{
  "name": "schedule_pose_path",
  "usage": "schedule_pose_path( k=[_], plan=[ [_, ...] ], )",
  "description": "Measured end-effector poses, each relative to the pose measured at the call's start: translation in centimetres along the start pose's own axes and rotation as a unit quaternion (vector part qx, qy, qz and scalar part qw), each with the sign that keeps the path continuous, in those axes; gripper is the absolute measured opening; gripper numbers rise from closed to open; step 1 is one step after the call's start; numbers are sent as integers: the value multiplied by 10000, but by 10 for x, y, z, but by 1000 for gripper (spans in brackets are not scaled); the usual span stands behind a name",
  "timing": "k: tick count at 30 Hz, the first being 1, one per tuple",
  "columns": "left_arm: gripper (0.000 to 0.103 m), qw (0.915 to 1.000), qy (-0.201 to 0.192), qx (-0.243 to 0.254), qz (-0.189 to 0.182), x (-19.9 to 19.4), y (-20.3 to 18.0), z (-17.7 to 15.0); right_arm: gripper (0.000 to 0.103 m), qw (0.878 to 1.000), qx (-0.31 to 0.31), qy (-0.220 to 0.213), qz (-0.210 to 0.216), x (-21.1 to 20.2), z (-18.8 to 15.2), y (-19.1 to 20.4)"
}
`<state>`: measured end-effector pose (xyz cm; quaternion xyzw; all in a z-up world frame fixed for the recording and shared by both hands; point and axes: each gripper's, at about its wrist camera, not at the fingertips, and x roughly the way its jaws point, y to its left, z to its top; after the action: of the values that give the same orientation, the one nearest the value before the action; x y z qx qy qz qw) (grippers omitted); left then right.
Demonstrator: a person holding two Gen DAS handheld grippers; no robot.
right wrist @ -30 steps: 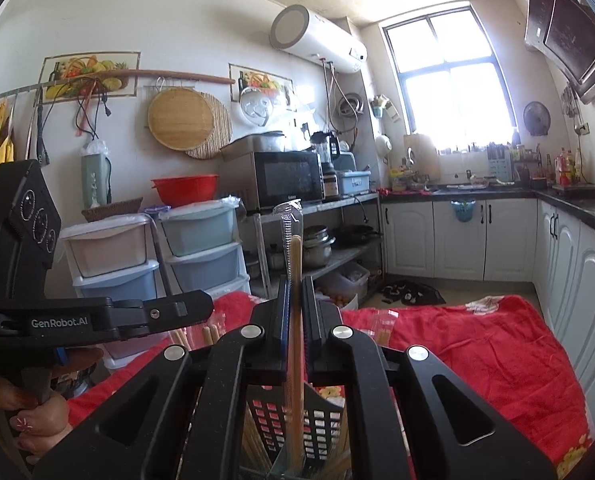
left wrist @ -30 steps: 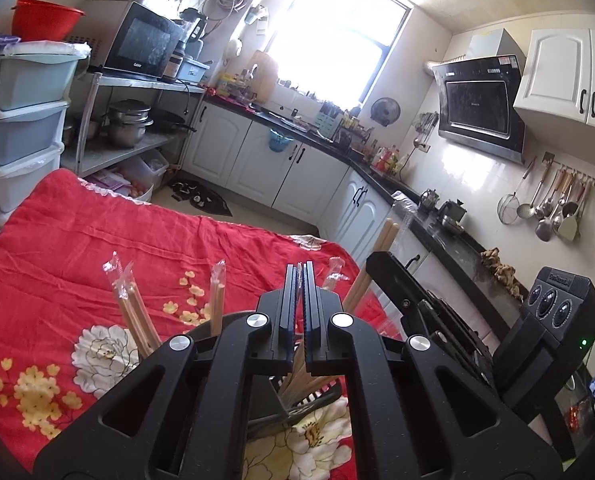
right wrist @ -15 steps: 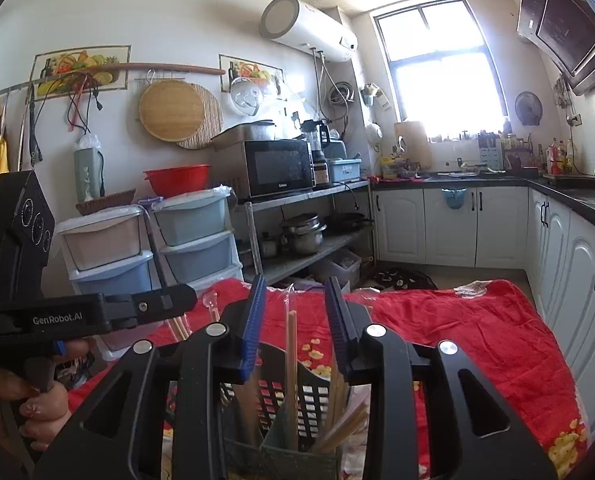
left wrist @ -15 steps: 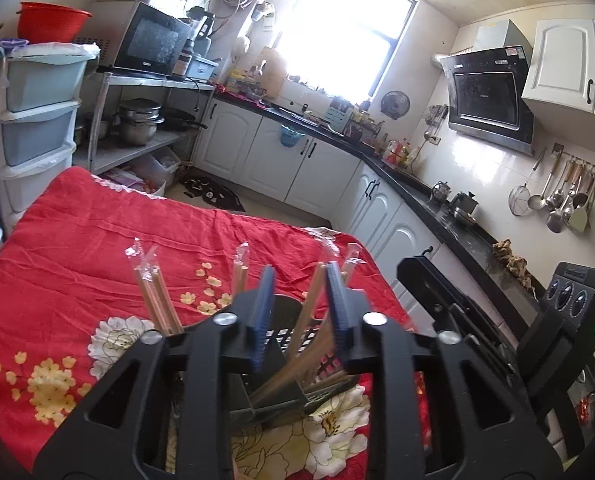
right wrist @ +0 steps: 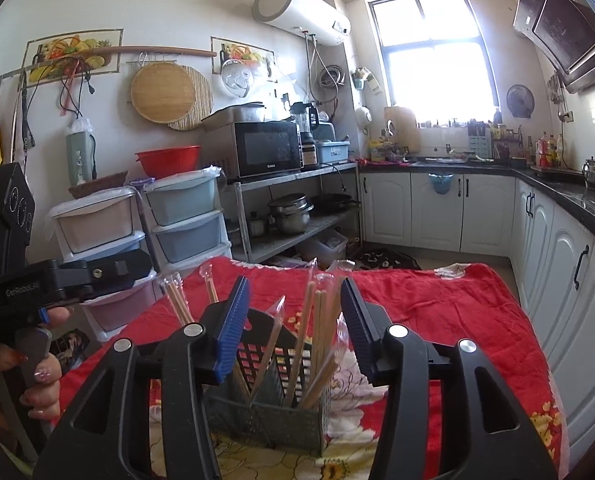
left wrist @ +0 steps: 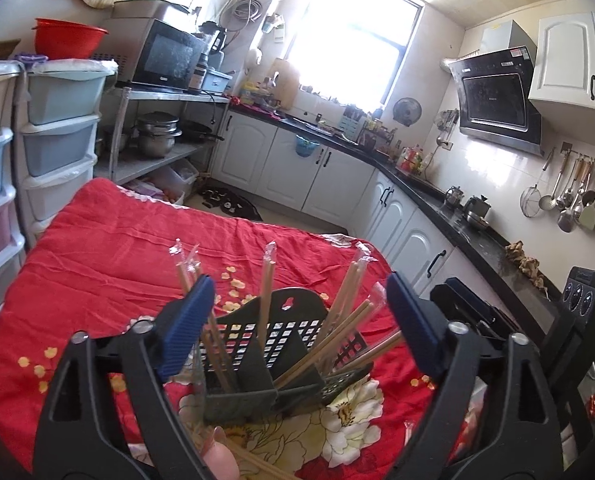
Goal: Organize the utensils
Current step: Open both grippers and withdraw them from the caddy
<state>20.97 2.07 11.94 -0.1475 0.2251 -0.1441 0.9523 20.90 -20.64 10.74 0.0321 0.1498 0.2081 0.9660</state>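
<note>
Perforated dark plastic caddy [left wrist: 285,344] of film-wrapped wooden chopsticks [left wrist: 267,280], both grippers' ribbed blue fingers [right wrist: 233,316] spread wide, empty

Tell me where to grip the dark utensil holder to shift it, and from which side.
Grip the utensil holder by its raised back panel with the hanging hole, coming from above. That flat upright panel stands clear of the wrapped chopsticks, which fan out of the compartments and crowd the side walls. The left gripper already hangs open there.
</note>
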Motion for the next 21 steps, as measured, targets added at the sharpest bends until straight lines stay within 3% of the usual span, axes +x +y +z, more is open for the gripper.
schedule_pose_path(
  k=[3, 21],
  plan=[
    [92, 10000, -49, 46, 50, -6, 0, -3, 50, 10000, 16, 4, 85, -8, -1, 0],
    [92, 9995, -226, 68, 232, -38, 2, -26, 63, 9995, -216, 210, -122, -41, -18, 9]
  ],
)
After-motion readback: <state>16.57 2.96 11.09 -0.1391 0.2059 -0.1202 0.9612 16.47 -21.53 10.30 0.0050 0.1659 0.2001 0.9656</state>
